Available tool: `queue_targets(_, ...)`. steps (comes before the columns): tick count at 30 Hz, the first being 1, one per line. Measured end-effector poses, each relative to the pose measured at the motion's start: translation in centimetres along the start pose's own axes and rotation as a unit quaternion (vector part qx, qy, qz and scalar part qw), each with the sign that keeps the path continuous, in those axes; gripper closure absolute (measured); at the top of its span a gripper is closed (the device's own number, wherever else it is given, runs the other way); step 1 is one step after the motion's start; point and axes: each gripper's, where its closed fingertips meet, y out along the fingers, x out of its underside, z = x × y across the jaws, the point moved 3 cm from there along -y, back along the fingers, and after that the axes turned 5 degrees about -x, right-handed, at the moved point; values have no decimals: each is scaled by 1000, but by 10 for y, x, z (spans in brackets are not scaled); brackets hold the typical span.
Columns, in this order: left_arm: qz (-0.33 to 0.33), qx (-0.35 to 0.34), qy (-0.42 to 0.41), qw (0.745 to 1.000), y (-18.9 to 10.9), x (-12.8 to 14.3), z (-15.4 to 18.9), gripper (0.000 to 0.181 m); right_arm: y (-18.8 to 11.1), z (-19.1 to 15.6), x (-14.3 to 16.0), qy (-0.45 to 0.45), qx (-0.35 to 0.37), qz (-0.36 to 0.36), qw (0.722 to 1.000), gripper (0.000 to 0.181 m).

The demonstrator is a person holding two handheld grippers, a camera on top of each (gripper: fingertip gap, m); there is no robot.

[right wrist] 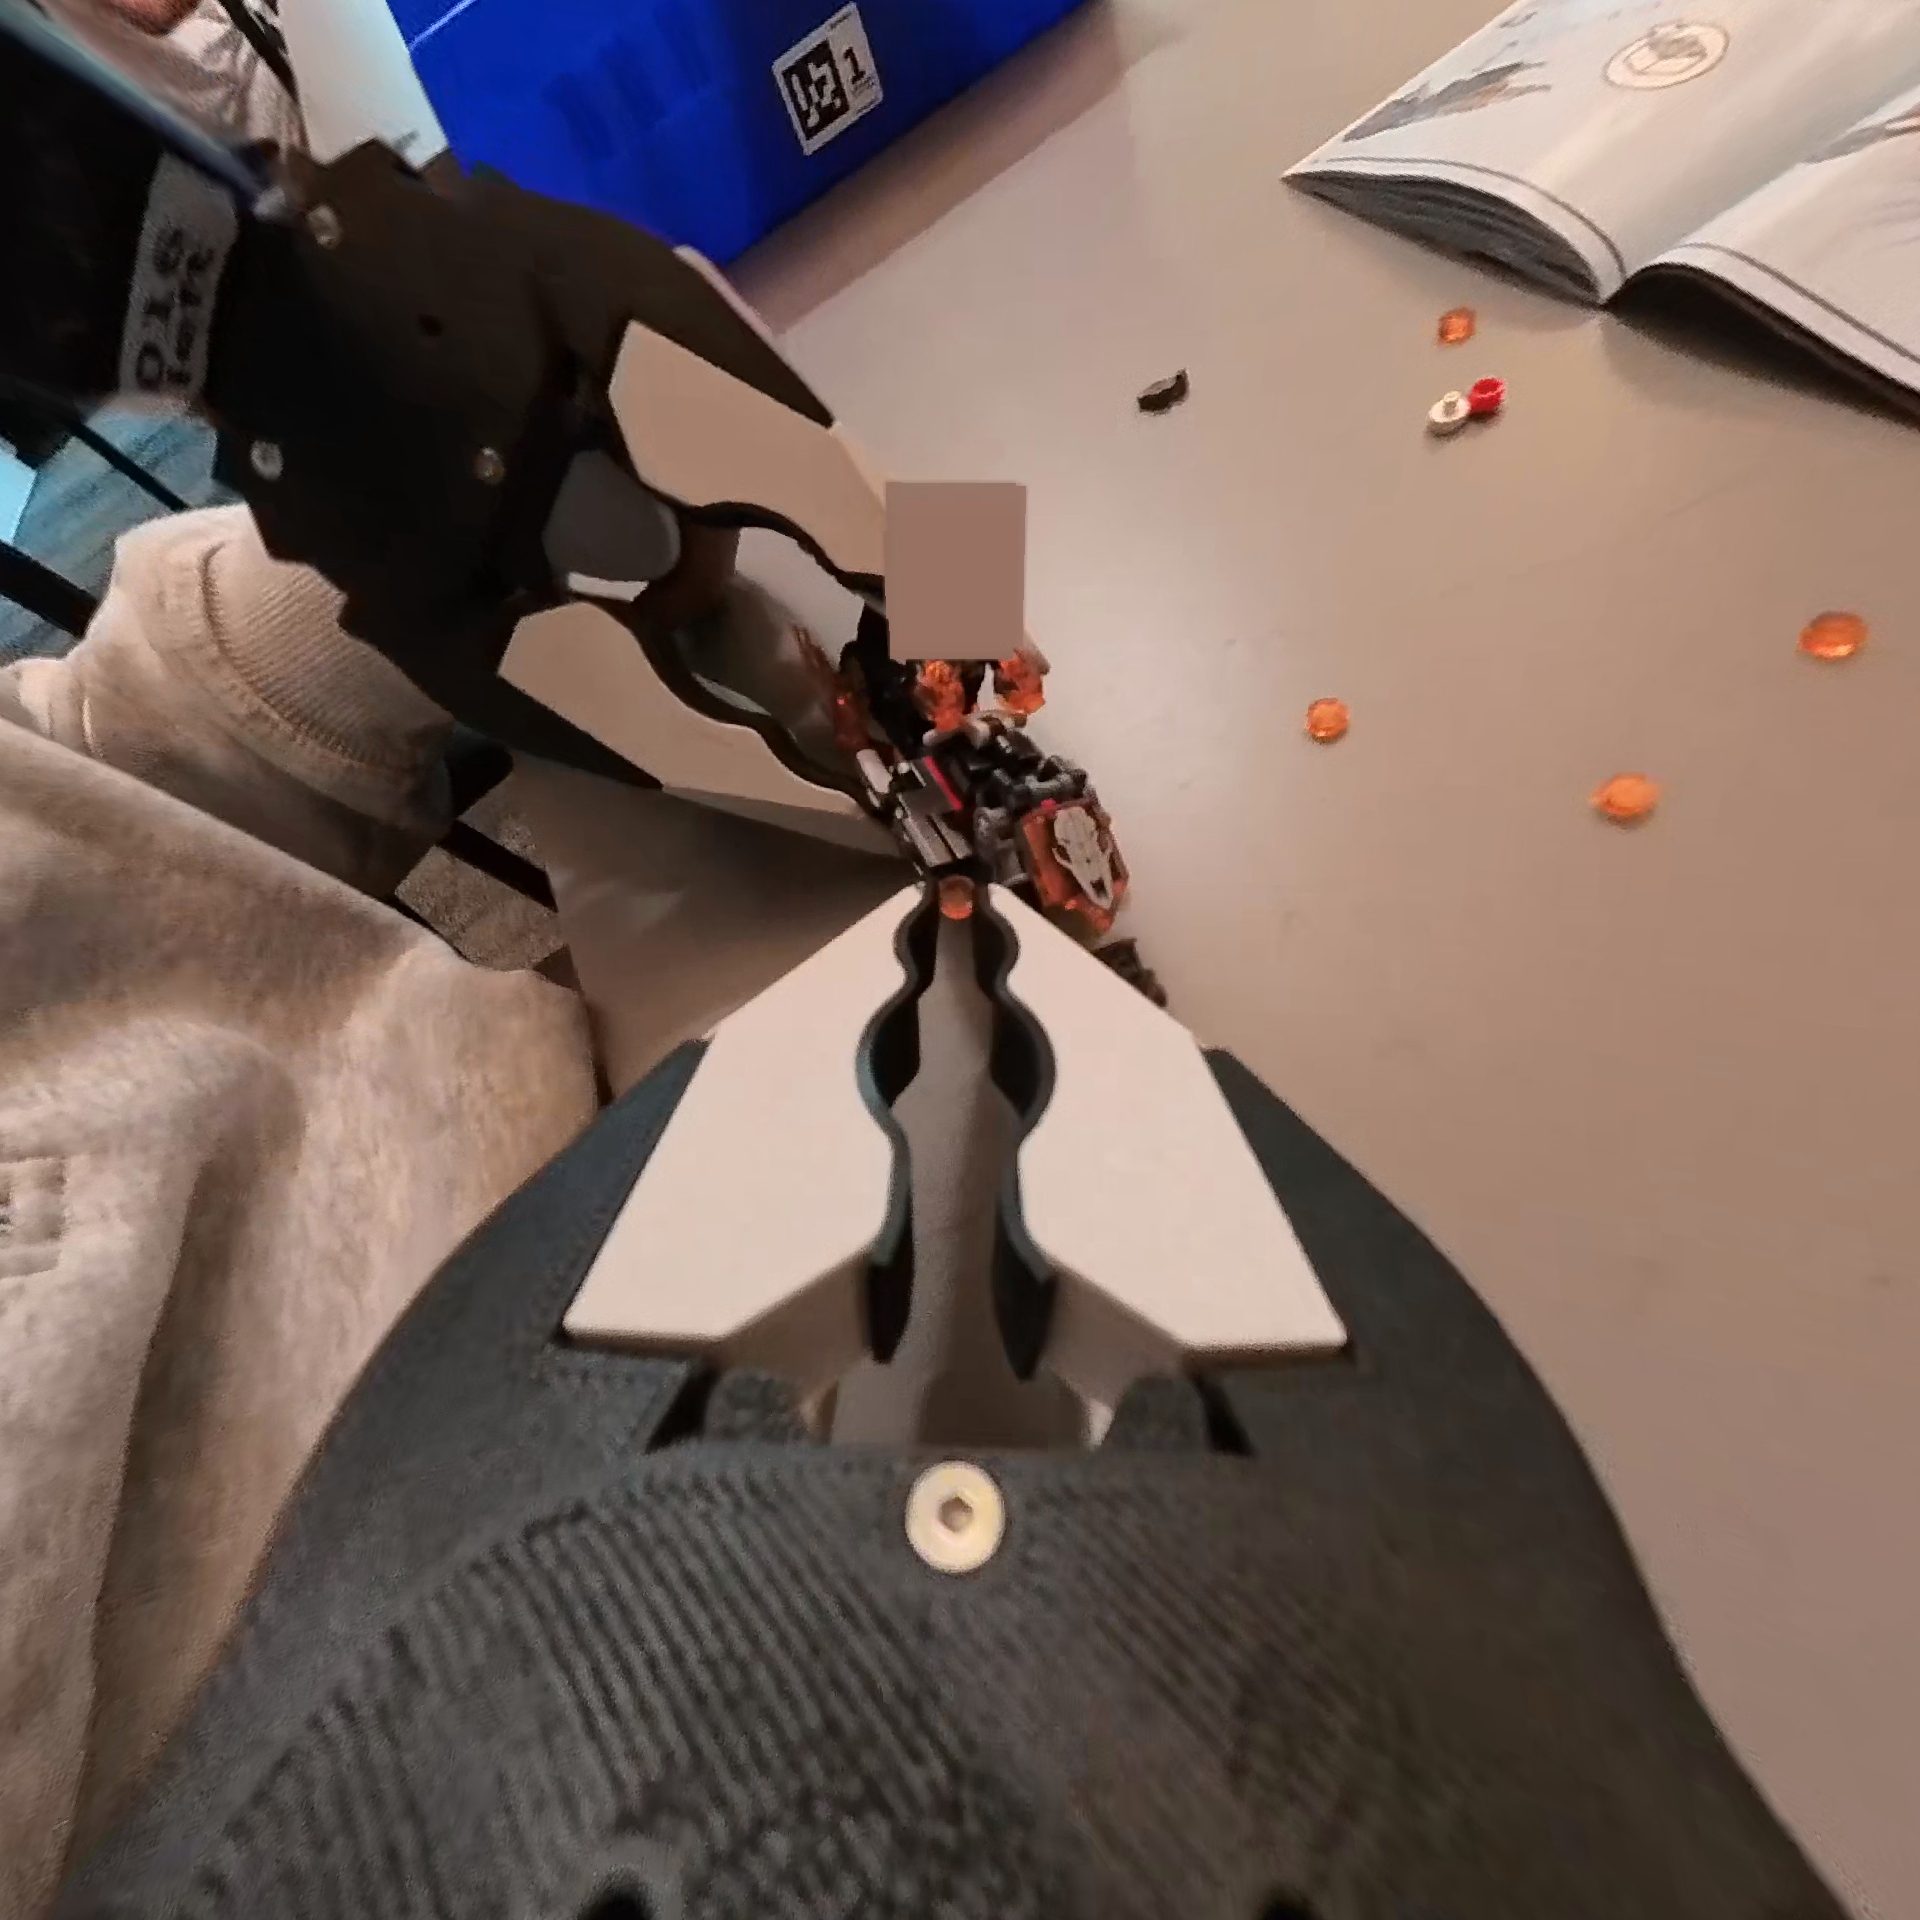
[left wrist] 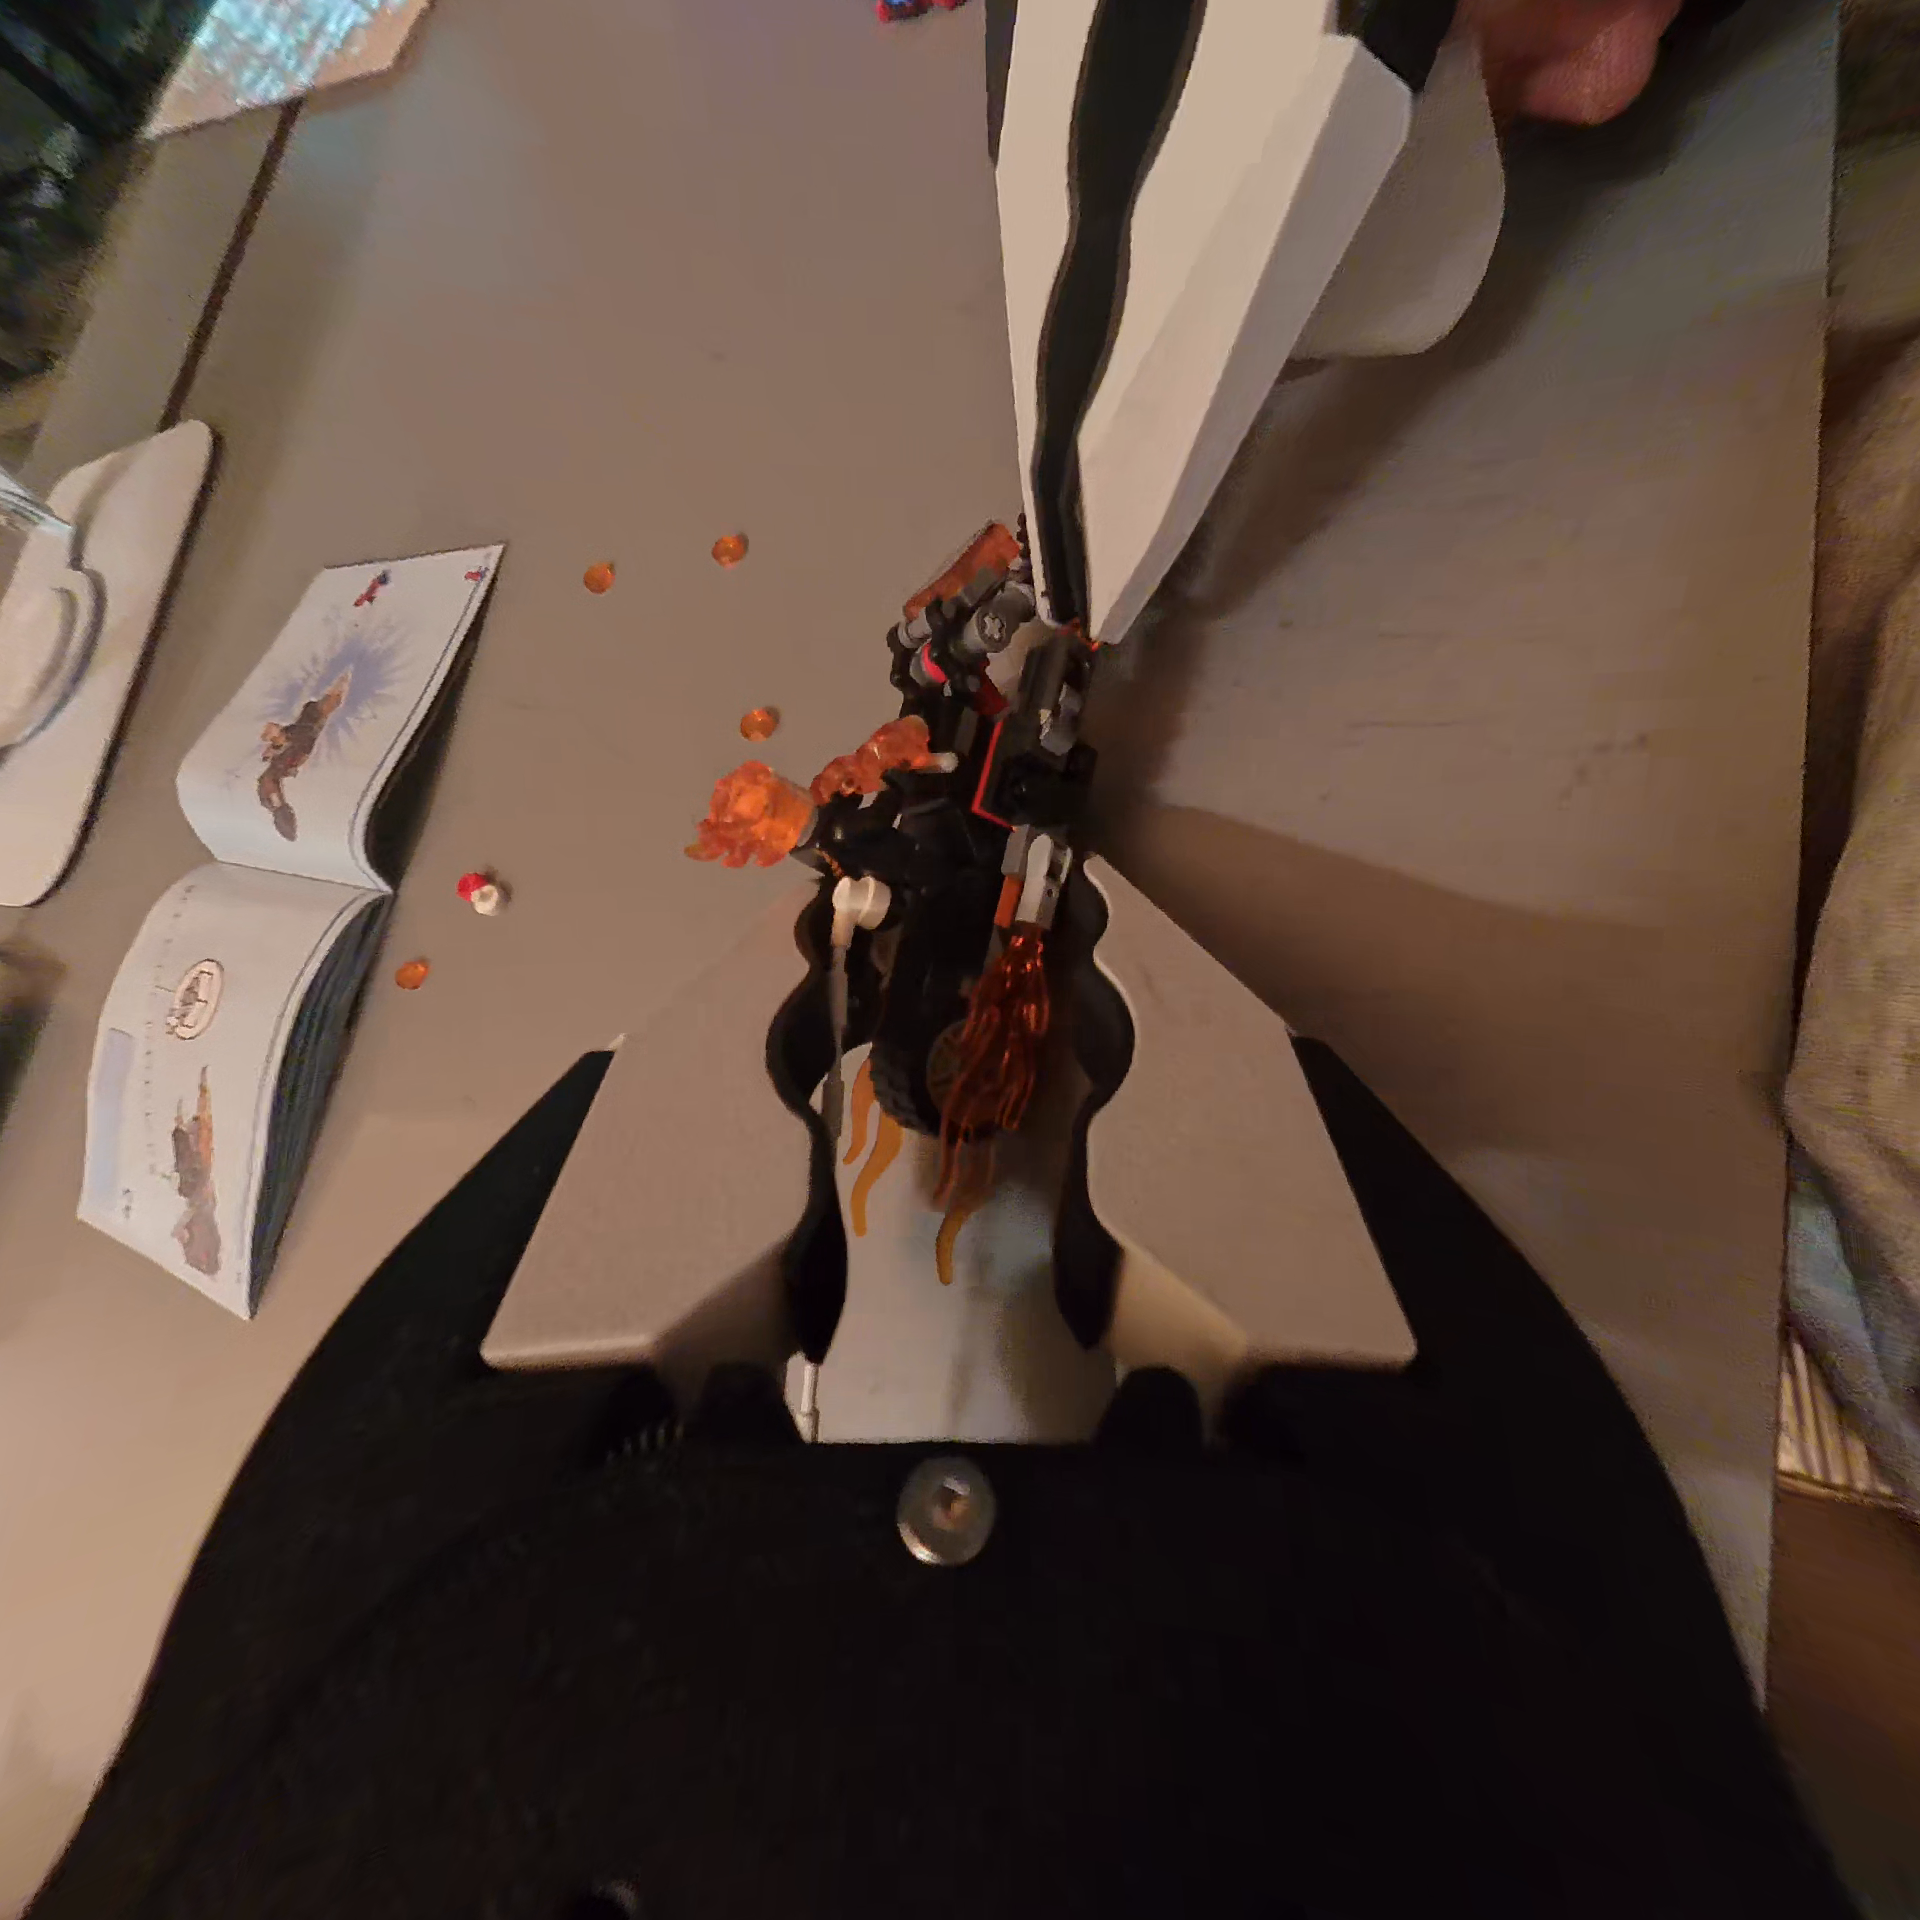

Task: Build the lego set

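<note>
The left gripper [left wrist: 951,997] pinches the rear of the black and orange lego bike [left wrist: 966,831] at mid-frame. The right gripper [right wrist: 956,902] pinches a small orange stud [right wrist: 956,898] right at the bike's front. Loose orange studs [right wrist: 1626,798] dot the grey table [right wrist: 1455,1039]. An open instruction booklet [left wrist: 281,904] lies left; a blue box [right wrist: 665,114] with a coded sticker sits upper left.

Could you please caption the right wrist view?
Right gripper brings an orange stud to the lego bike held by the left gripper.
</note>
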Motion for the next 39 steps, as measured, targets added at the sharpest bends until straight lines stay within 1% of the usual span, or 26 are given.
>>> queue_targets(6, -4, -63, 42, 997, -3, -3, 4, 138, -1, -3, 2, 31, 19, 16, 999, 177)
queue_targets(13, -15, -94, 47, 994, -3, -5, 8, 138, -6, -4, 2, 24, 66, 38, 997, 177)
queue_targets(29, -22, -131, 64, 989, -5, -7, 11, 138, -5, -8, 5, 7, 85, 30, 996, 177)
queue_targets(38, -26, -140, 63, 988, -5, -7, 12, 138, -5, -8, 6, 44, 83, 50, 994, 176)
queue_targets(39, -25, -140, 63, 988, -5, -7, 12, 138, -5, -8, 6, 45, 82, 51, 994, 179)
